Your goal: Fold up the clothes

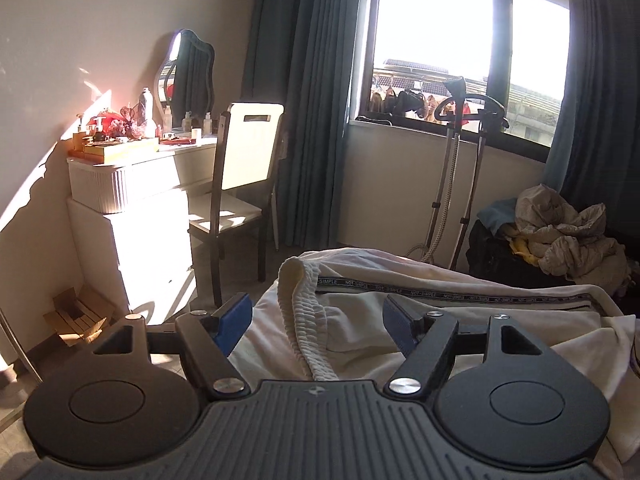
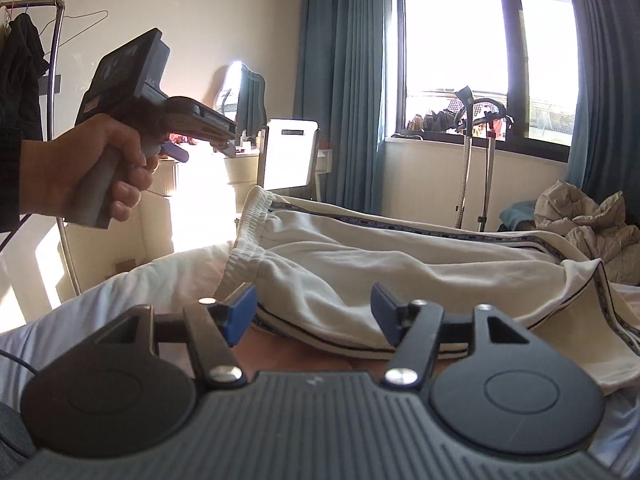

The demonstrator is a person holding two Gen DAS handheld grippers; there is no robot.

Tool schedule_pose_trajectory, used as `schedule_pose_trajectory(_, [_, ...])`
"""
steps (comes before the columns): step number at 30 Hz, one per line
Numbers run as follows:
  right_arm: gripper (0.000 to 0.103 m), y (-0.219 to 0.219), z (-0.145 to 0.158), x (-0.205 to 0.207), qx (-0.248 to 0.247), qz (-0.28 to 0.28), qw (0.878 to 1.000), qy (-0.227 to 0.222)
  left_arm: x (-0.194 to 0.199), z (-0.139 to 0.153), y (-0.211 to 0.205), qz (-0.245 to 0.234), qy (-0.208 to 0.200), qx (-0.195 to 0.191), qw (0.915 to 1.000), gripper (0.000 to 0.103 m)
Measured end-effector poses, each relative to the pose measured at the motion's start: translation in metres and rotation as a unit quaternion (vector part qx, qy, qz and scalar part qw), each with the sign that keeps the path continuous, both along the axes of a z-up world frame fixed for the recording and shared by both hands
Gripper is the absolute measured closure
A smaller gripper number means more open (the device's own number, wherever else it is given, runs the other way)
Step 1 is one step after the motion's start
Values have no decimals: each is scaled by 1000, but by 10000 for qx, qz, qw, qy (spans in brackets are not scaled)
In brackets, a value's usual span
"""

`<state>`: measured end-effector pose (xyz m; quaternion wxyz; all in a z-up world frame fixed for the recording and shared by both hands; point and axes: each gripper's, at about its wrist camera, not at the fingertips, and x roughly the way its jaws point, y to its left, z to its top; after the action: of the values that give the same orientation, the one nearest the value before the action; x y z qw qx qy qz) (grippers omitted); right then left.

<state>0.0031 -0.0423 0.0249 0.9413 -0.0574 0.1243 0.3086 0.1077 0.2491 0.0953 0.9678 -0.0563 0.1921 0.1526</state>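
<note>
Cream trousers (image 2: 360, 264) lie lengthwise left to right, waistband left, both tongs wide

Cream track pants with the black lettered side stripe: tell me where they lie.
The cream track pants lie flat on the bed just ahead of both open grippers, elastic waistband toward the white chair.

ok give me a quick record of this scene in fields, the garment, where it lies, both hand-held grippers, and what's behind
garment: cream trousers, elastic waistband, dark lettered side stripe
lies on: bed, spread out, partly folded over itself
left hand-held gripper: open, empty, above the waistband
right hand-held gripper: open, empty, near the trousers' edge
background: chair, dresser, window, crumpled clothes pile
</note>
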Motion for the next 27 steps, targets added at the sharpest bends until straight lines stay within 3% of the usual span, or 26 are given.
schedule_pose_trajectory(6, [38,-81,10,-16,-47,-689,9976,-66,-58,-8,-86,-970,-3,166,9951,27])
schedule_pose_trajectory(12, [38,-147,15,-23,164,-1520,9882,-85,-55,-37,-164,-1626,248,325,9858,27])
schedule_pose_trajectory(20, [38,-188,-4,-7,334,-2182,9752,184,4,-88,-250,-2179,564,930,9699,27])
schedule_pose_trajectory(27, [37,-206,-21,20,588,-2511,9652,425,92,-127,-311,-2112,872,1376,9638,27])
